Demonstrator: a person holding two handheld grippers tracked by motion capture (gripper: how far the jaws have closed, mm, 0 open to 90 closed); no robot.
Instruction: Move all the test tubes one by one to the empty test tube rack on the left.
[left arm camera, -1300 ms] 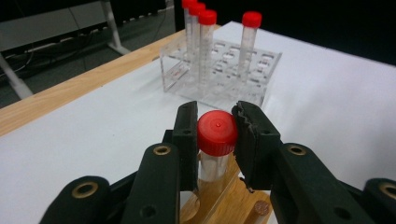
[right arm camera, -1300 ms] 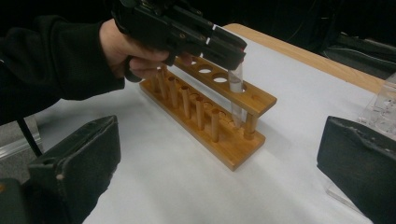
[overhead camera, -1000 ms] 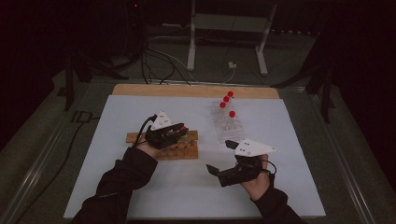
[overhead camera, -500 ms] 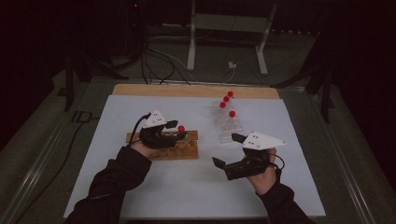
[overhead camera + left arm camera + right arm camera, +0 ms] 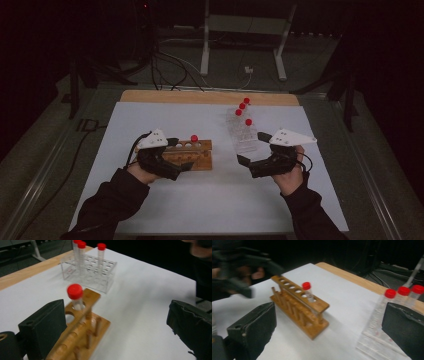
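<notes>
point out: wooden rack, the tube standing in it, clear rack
wooden rack (image 5: 192, 155), high view, top board.
tube (image 5: 75, 291), left gripper view, red cap.
clear rack (image 5: 95, 273), left gripper view, front wall.

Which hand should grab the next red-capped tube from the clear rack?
Probably the right: the right gripper is open beside the clear rack, while the left gripper sits at the wooden rack.

high view overhead, gripper views low, sharing wooden rack (image 5: 192, 154)

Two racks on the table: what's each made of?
Near rack: looks like wood, brown with visible grain, dowel posts, matte or lightly finished. Far rack: transparent, glossy, probably acrylic or a similar plastic; the table shows through its walls. The capped tube stands in the wooden one.
</notes>
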